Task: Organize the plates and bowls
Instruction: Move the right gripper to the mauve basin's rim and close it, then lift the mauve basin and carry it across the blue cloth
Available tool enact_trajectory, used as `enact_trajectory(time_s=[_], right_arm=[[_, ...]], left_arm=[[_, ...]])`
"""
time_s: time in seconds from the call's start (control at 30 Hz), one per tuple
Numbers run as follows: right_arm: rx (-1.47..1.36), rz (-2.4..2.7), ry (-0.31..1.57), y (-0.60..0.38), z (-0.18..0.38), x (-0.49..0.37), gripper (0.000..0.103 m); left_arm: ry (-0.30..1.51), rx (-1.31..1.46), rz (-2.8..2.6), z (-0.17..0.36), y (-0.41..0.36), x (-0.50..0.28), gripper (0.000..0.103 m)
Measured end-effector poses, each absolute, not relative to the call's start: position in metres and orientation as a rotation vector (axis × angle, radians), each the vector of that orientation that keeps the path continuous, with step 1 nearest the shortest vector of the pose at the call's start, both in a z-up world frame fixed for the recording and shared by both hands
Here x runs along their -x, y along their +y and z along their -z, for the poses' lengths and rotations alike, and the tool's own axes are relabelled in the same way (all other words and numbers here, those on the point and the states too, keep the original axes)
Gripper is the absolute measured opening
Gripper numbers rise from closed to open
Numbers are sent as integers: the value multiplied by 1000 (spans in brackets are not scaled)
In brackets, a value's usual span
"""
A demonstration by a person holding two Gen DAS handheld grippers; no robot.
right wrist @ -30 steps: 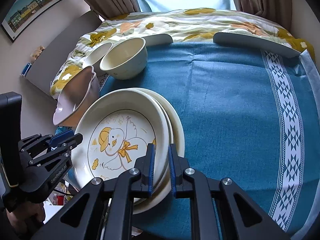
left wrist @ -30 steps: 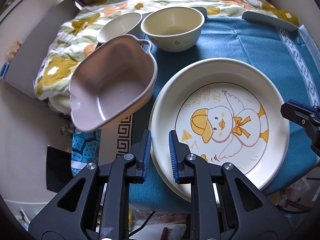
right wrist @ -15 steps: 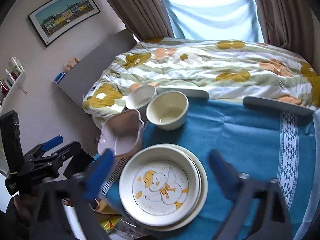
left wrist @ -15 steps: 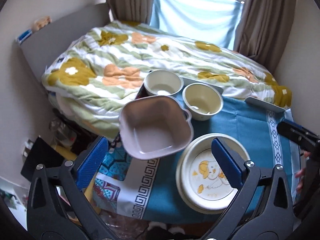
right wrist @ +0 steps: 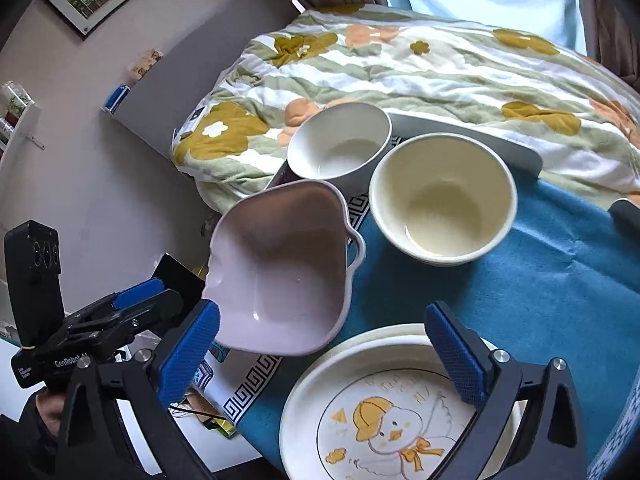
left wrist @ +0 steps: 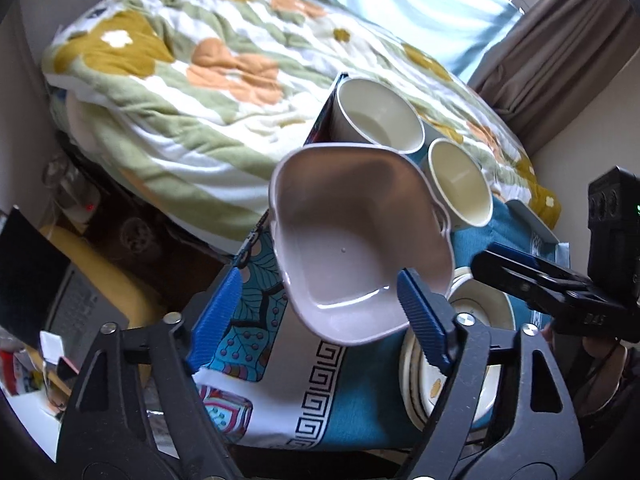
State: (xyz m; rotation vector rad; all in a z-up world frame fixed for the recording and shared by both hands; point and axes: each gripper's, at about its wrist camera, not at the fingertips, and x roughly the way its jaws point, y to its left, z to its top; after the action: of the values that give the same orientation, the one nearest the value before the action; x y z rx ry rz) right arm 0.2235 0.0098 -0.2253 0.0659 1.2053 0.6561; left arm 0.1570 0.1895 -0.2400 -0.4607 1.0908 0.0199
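Observation:
A pale pink handled bowl point(left wrist: 352, 240) sits tilted at the table's left edge, also in the right wrist view point(right wrist: 284, 268). Behind it stand a white bowl point(right wrist: 340, 140) and a cream bowl point(right wrist: 442, 196); both show in the left wrist view, the white bowl point(left wrist: 378, 116) and the cream bowl point(left wrist: 460, 182). A stack of cream plates with a duck picture point(right wrist: 400, 412) lies near the front edge and shows partly in the left wrist view point(left wrist: 476, 312). My left gripper point(left wrist: 320, 320) is open, just before the pink bowl. My right gripper point(right wrist: 324, 352) is open above the plates and the pink bowl's rim.
The table has a blue cloth point(right wrist: 540, 280) with a patterned border. A bed with a flowered quilt point(right wrist: 420, 68) lies behind it. A laptop point(left wrist: 44, 280) and clutter sit low at the left. The right gripper's body point(left wrist: 560, 292) shows at the right of the left wrist view.
Both grippers went from shut to wide open, pulled back and up, then came closer again. The left one now faces the pink bowl; the right one sits over the plates.

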Motion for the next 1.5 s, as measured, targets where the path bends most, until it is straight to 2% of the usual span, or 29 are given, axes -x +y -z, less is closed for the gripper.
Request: enact_trajectory(time_s=[0.13, 0.37, 0.43, 0.5, 0.6, 0.83, 1.07, 1.27, 1.5], right_arm=[[-58, -634, 1280, 23, 249, -237, 74], [-59, -631, 1338, 35, 273, -248, 52], [-61, -629, 1346, 36, 276, -249, 31], [-63, -626, 1351, 36, 279, -249, 22], [-24, -597, 1330, 37, 278, -245, 14], [-50, -600, 1279, 30, 265, -233, 11], [-99, -625, 1181, 2, 222, -211, 12], [-142, -610, 1099, -57, 184, -182, 12], [-188, -506, 1039, -145, 156, -143, 12]], left_arm=[[1139, 479, 5, 264, 195, -173, 60], [1192, 461, 39, 287, 197, -190, 33], [1207, 461, 41, 292, 198, -192, 22], [1222, 459, 33, 297, 199, -195, 15], [1212, 449, 16, 298, 200, -195, 10], [1179, 366, -14, 278, 193, -190, 9], [1083, 269, -22, 217, 163, -175, 9], [1014, 221, 1, 170, 100, -159, 9], [971, 164, 111, 141, -14, -139, 9]])
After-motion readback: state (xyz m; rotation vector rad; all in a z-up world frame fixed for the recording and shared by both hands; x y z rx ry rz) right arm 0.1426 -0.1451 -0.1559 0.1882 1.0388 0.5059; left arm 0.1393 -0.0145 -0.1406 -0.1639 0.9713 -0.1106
